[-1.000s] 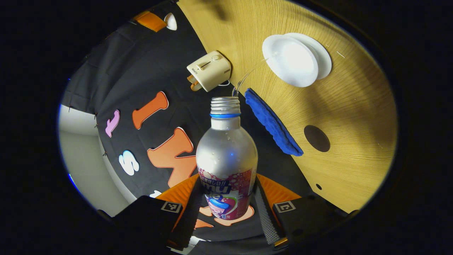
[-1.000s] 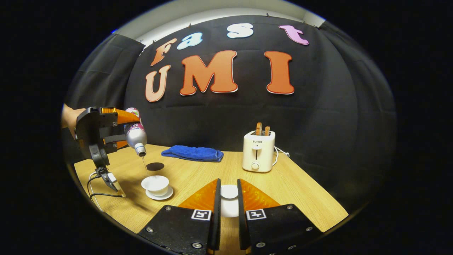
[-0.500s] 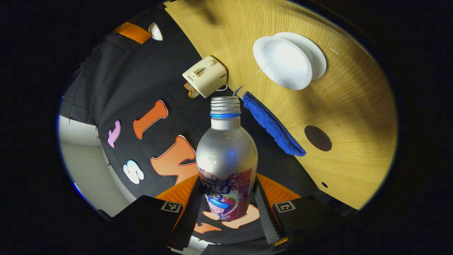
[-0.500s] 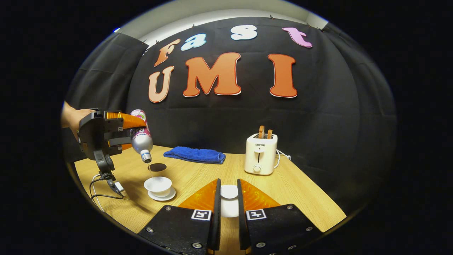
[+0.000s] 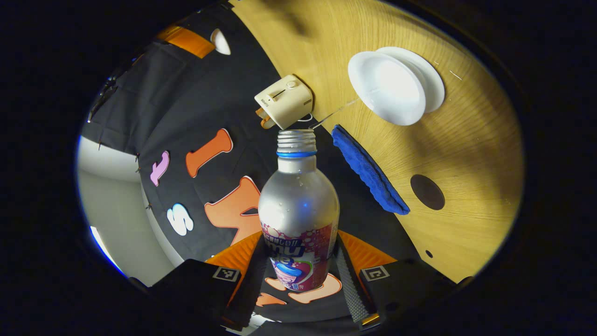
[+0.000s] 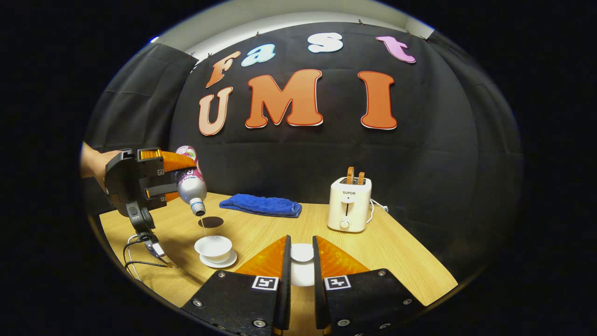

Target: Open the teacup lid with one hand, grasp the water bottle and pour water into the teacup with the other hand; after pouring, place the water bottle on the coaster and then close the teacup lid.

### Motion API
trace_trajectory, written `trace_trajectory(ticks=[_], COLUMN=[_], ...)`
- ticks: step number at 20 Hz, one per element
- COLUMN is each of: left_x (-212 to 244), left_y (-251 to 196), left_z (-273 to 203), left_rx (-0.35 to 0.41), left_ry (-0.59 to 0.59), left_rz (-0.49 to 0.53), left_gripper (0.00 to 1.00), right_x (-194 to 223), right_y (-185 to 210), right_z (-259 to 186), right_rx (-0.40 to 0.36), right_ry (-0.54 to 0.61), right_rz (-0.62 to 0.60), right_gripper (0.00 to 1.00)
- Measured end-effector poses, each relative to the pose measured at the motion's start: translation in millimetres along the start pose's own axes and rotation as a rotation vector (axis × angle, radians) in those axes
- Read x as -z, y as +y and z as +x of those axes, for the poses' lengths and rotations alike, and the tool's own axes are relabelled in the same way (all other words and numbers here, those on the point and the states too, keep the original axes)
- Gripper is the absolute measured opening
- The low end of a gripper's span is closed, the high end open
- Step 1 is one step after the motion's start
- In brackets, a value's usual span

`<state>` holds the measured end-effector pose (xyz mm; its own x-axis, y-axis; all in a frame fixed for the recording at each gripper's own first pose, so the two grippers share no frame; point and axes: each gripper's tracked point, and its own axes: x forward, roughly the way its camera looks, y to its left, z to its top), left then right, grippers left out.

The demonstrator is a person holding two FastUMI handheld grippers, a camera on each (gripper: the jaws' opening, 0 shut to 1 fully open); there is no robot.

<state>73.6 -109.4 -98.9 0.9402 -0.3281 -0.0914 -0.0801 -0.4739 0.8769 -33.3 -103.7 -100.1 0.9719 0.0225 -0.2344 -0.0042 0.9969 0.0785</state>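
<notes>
One water bottle (image 6: 190,179), one teacup (image 6: 213,246) on one saucer (image 6: 228,259), one teacup lid (image 6: 302,252), one dark round coaster (image 6: 211,222), one blue cloth (image 6: 261,206), one toaster (image 6: 350,210) with two slices sticking up, all on one wood worktop (image 6: 387,252).

Left gripper (image 5: 298,270): jaws clamped on the water bottle's labelled lower body, both fingers pressing its sides. In the right gripper view the left gripper (image 6: 175,179) sits at left, held by a hand (image 6: 95,161), raised above the worktop. Bottle uncapped, long axis tilted — base up and toward the hand, mouth pointing down and to the right, just above and left of the teacup. A thin stream of water (image 6: 203,226) drops from the mouth into the cup. In the left gripper view the water bottle (image 5: 298,205) runs straight up the frame, neck at top, the teacup (image 5: 389,88) beyond it to the upper right, the coaster (image 5: 427,192) to the right, the cloth (image 5: 368,170) between.

Right gripper (image 6: 301,266): jaws nearly together, clamped on the teacup lid — white, knob upward, held above the worktop's near part, right of the teacup and well apart from it. Coaster bare, just behind the cup. Cloth at the worktop's back edge, toaster to its right near the wall.
</notes>
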Motion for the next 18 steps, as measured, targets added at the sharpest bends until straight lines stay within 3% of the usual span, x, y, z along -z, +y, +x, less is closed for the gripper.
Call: trace_trajectory(ticks=[2, 6, 8, 10, 11, 12, 14, 15, 16, 18], left_x=[11, 35, 51, 66, 71, 74, 80, 83, 88, 98], left_y=[7, 14, 14, 17, 18, 20, 21, 19, 17, 8], left_z=[-4, -10, -15, -19, -22, -23, -22, -19, -18, -19], left_rx=[-0.048, -0.137, -0.166, -0.193, -0.209, -0.224, -0.244, -0.247, -0.254, -0.262], left_ry=[0.024, 0.077, 0.114, 0.152, 0.164, 0.174, 0.19, 0.199, 0.21, 0.234], left_rz=[-0.101, -0.336, -0.478, -0.639, -0.711, -0.772, -0.9, -0.973, -1.05, -1.206], left_gripper=[0.75, 0.79, 0.75, 0.79, 0.75, 0.79, 0.74, 0.79, 0.74, 0.79], right_x=[0, 2, 1, 1, -1, -1, -3, -4, -5, -4], right_y=[7, 27, 40, 51, 56, 63, 75, 80, 86, 98], right_z=[4, 14, 20, 25, 28, 31, 36, 38, 41, 46], right_rx=[-0.013, -0.035, -0.051, -0.066, -0.075, -0.085, -0.101, -0.108, -0.119, -0.136], right_ry=[0.003, 0.021, 0.021, 0.025, 0.027, 0.027, 0.028, 0.027, 0.029, 0.032], right_rz=[0.008, -0.008, -0.012, -0.016, -0.015, -0.014, -0.02, -0.023, -0.024, -0.024], right_gripper=[0.22, 0.22, 0.22, 0.22, 0.22, 0.22, 0.22, 0.22, 0.22, 0.22])
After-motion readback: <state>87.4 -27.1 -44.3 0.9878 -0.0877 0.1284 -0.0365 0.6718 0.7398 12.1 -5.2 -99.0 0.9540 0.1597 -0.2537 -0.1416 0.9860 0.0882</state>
